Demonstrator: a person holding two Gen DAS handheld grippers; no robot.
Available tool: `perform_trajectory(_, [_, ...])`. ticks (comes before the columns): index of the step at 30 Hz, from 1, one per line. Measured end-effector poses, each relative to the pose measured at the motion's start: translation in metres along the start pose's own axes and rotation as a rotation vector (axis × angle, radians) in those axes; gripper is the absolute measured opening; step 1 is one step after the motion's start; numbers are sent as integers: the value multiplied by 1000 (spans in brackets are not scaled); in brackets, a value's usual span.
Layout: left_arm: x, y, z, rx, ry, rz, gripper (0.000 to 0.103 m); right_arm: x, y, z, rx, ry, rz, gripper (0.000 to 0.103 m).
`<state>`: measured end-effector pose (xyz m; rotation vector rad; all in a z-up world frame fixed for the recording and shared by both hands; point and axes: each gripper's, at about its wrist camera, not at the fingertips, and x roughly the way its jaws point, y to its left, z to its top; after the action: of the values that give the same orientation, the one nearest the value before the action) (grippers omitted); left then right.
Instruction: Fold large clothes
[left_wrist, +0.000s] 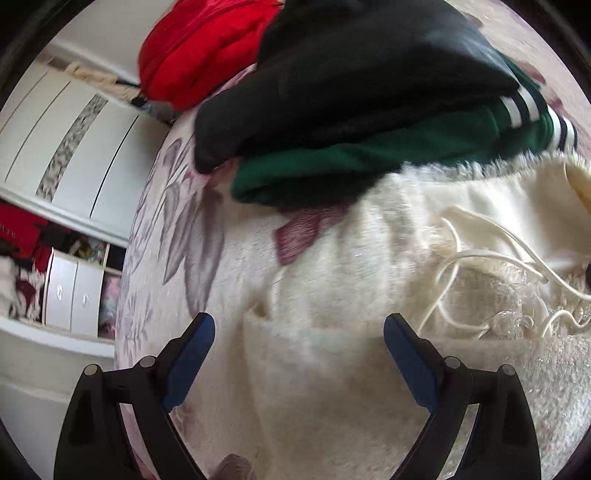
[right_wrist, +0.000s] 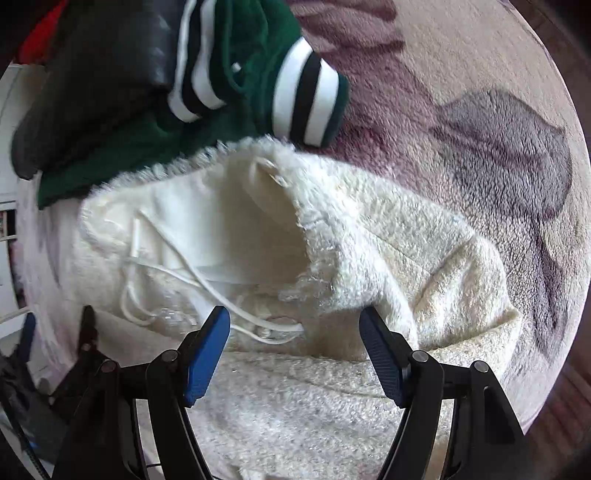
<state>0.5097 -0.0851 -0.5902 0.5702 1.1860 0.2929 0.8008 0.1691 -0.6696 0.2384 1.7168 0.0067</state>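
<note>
In the left wrist view, white wardrobe doors (left_wrist: 66, 147) are curving down the far left edge, with cluttered shelves below them too blurred to make out. The floral blanket (left_wrist: 173, 229) on the bed is showing its grey and plum leaf print beside them. A red garment (left_wrist: 199, 48) is lying at the top, cut off by the frame edge. A folded black garment (left_wrist: 351, 74) is resting on a green garment (left_wrist: 332, 166) with black-and-white striped cuffs, and both are partly hiding each other. The left gripper (left_wrist: 299, 328) is hanging spread wide over the cream fleece hoodie (left_wrist: 332, 295), with nothing between its blue pads (left_wrist: 192, 354). White drawstrings (left_wrist: 480, 258) are looping across the hoodie to the right, running out of the picture.

In the right wrist view, the other gripper's black frame is peeking in at the lower left, mostly cut off. The black garment (right_wrist: 92, 74) and green garment (right_wrist: 240, 55) are sitting at the top left, the green one touching the upper edge of the hoodie (right_wrist: 388, 240). The hood is lying open, its smooth lining (right_wrist: 221, 221) showing, and the drawstrings (right_wrist: 207, 291) are trailing toward the right gripper (right_wrist: 294, 323), which is also spread open and holding nothing, poised just above the fleece. The blanket (right_wrist: 498, 147) is filling the right side.
</note>
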Motion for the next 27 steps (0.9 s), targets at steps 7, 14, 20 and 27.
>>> perform_trajectory(7, [8, -4, -3, 21, -8, 30, 95, 40, 36, -20, -18, -25, -79, 25])
perform_trajectory(14, [1, 19, -5, -20, -9, 32, 95, 14, 41, -15, -21, -95, 6, 20])
perform_trajectory(20, [-31, 54, -35, -89, -20, -24, 95, -41, -26, -61, 11, -56, 280, 56])
perform_trajectory(27, [-62, 57, -118, -125, 93, -124, 95, -52, -187, -180, 252, -5, 50, 73])
